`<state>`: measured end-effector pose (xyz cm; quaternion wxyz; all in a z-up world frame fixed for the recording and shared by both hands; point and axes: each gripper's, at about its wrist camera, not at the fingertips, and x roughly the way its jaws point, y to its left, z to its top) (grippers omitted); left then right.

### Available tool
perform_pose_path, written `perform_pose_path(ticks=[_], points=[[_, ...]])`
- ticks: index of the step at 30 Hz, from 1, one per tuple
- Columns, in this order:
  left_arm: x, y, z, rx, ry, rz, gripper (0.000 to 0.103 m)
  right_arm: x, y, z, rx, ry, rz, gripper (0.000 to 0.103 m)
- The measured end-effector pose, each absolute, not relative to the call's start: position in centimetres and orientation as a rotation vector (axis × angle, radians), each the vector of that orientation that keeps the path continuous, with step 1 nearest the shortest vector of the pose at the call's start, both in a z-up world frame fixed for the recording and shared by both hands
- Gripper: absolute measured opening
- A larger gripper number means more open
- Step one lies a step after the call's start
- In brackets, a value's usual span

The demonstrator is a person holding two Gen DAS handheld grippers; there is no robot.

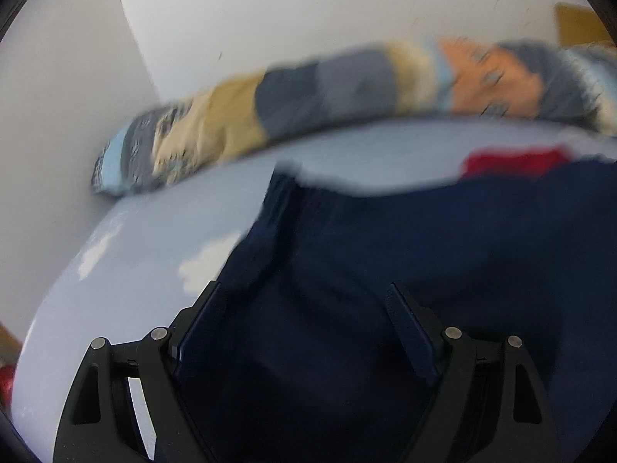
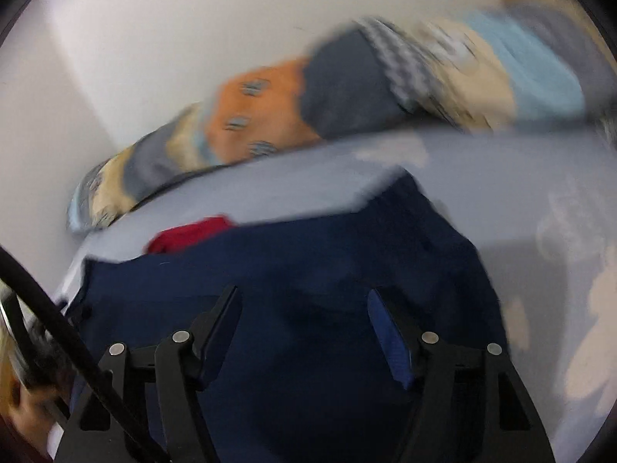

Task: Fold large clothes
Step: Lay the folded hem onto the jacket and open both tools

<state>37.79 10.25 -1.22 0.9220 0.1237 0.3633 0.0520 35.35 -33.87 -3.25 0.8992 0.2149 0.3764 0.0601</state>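
A large navy blue garment (image 1: 385,239) lies spread on a light blue bed sheet (image 1: 127,270). In the left wrist view my left gripper (image 1: 304,289) is open, its jaws wide apart over the garment's left part. In the right wrist view the same navy garment (image 2: 308,254) fills the lower middle, and my right gripper (image 2: 302,297) is open above it with nothing between the jaws. Both views are blurred by motion.
A patchwork quilt or pillow (image 1: 308,92) in beige, grey, orange and light blue lies along the white wall at the far side of the bed; it also shows in the right wrist view (image 2: 270,108). A red cloth (image 1: 513,160) lies beyond the garment, also visible on the right (image 2: 189,233). A black cable (image 2: 58,324) crosses the lower left.
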Motion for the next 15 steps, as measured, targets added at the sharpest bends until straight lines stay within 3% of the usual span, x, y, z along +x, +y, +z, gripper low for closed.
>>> perform_pose_path(ticks=[2, 4, 11, 15], points=[[38.2, 12.0, -1.1, 0.144, 0.769, 0.069, 0.084, 34.5, -36.7, -5.0, 0.545, 0.75, 0.098, 0.044], [38.5, 13.2, -1.3, 0.085, 0.79, 0.055, 0.084, 34.0, -38.9, -6.2, 0.668, 0.731, 0.094, 0.034], [38.0, 14.6, -0.5, 0.095, 0.838, 0.101, 0.084, 33.3, -39.1, -5.1, 0.614, 0.783, 0.021, 0.035], [33.4, 16.4, 1.0, 0.055, 0.831, 0.082, 0.084, 29.7, -39.3, -2.4, 0.62, 0.775, 0.039, 0.05]])
